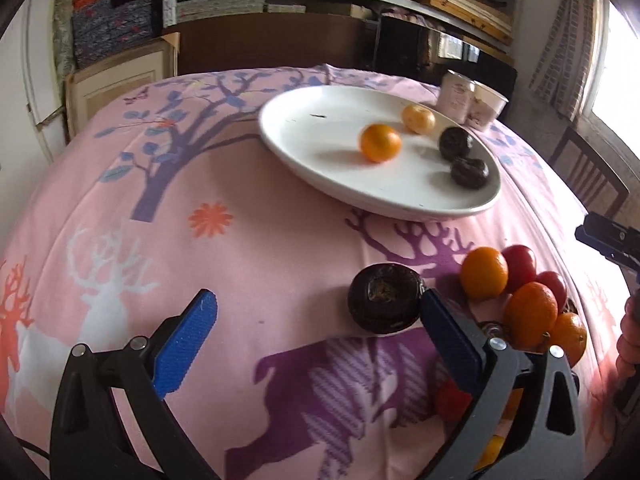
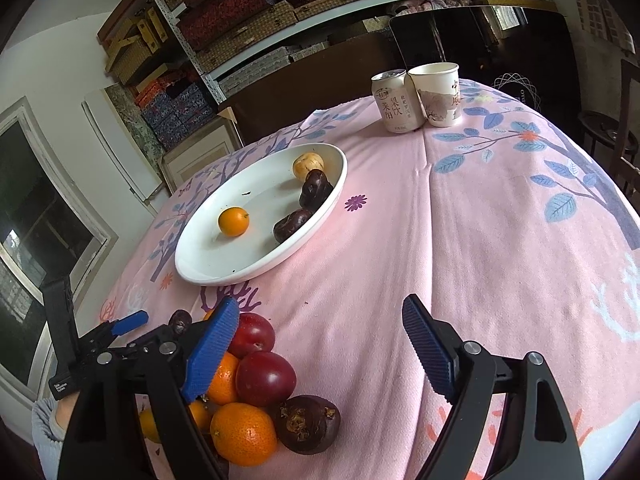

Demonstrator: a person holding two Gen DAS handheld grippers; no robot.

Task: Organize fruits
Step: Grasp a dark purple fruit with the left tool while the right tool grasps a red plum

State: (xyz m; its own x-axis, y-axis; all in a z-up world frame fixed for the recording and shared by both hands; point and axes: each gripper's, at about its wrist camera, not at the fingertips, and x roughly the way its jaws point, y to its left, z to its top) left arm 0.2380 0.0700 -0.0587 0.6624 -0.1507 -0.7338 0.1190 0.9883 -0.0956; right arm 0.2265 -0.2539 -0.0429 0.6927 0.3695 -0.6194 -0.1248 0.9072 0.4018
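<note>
Left claw (image 1: 316, 320) nearest the lens, jaws spread wide and empty; a dark mangosteen (image 1: 384, 298) sits on the table (image 1: 248, 248) touching the inner face of its right finger. Fruit pile (image 2: 248, 384) of oranges, red plums and mangosteens lies just beyond that finger, under the right claw's left finger. Right claw (image 2: 320, 332) gaping, nothing between its pads. White plate (image 1: 320, 184) ahead of both claws holds 2 oranges and 2 mangosteens.

The can (image 2: 396, 102) bears Chinese characters 莱阳 and 梨汁; the paper cup (image 2: 438, 94) beside it shows 中 and 風
</note>
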